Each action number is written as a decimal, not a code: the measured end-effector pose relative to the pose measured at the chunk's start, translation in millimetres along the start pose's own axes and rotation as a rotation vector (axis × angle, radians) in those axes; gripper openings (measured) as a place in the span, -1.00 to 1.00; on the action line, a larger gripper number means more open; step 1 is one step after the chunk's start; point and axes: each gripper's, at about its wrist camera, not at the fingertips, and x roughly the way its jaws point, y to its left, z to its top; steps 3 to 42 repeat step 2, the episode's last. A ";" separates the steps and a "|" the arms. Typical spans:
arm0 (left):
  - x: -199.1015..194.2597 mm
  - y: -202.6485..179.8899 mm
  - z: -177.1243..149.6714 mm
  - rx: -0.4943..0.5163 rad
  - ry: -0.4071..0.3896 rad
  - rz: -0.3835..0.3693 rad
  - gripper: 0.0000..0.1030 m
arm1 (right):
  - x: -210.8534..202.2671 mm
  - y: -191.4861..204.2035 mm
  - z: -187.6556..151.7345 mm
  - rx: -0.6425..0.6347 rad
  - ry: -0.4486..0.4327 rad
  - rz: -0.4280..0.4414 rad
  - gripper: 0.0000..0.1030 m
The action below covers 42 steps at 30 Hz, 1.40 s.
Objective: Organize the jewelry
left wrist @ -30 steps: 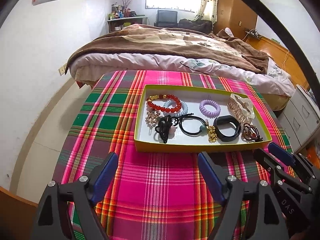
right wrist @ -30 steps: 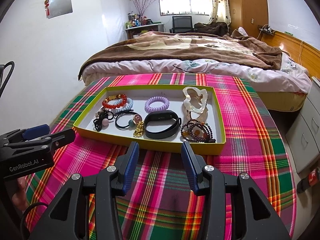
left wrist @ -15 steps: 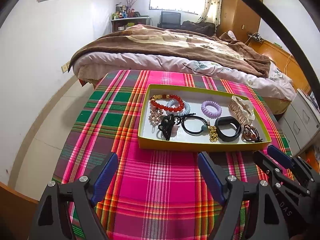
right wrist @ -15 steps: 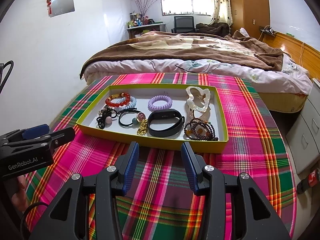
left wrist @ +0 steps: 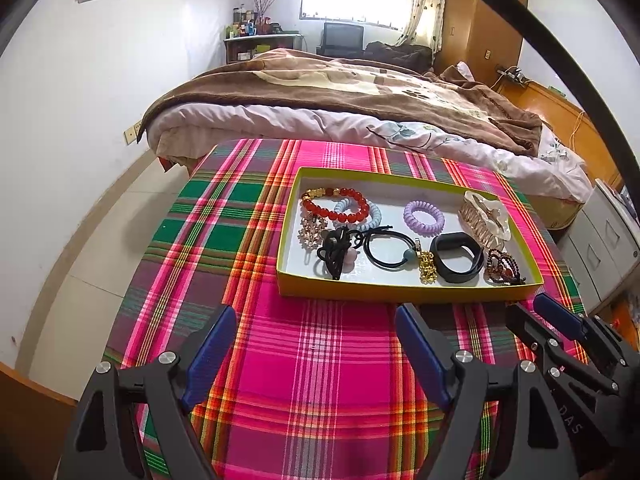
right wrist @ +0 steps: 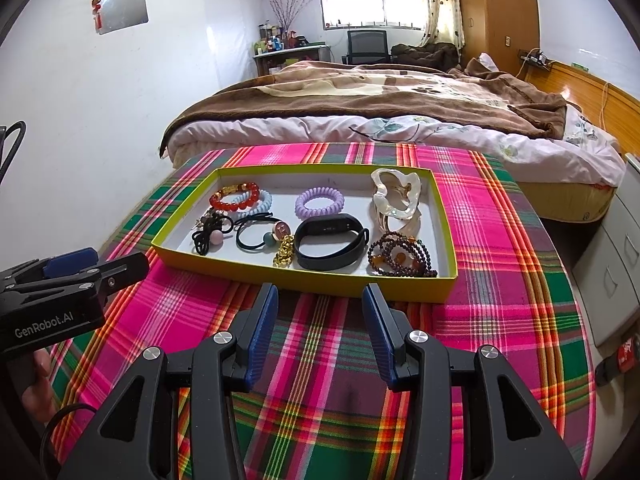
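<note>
The left gripper (left wrist: 316, 344) is hovering with its jaws standing wide apart and nothing between them, over the plaid cloth of the table (left wrist: 312, 392). The right gripper (right wrist: 320, 324) is hanging with its jaws partly apart, also gripping nothing, just short of the near wall of the yellow tray (right wrist: 304, 280). The tray is sitting toward the far side of the table, holding the jewelry: a red bead bracelet (right wrist: 234, 197) lying at the far left, overlapping a pale blue coil tie (right wrist: 262, 205), a purple coil tie (right wrist: 319, 202) in the far middle, a pearly claw clip (right wrist: 396, 196) at the far right, a black band (right wrist: 332, 242) near the middle, and a dark bead bracelet (right wrist: 400, 258) at the near right. Beyond the table a bed (right wrist: 380, 108) is lying under a brown blanket
</note>
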 end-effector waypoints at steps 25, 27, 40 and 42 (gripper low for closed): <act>0.2 0.7 0.2 0.000 0.001 0.001 0.58 | 0.3 -0.4 -0.2 0.000 0.000 0.001 -0.13; 0.2 0.7 0.2 0.000 0.001 0.001 0.58 | 0.3 -0.4 -0.2 0.000 0.000 0.001 -0.13; 0.2 0.7 0.2 0.000 0.001 0.001 0.58 | 0.3 -0.4 -0.2 0.000 0.000 0.001 -0.13; 0.2 0.7 0.2 0.000 0.001 0.001 0.58 | 0.3 -0.4 -0.2 0.000 0.000 0.001 -0.13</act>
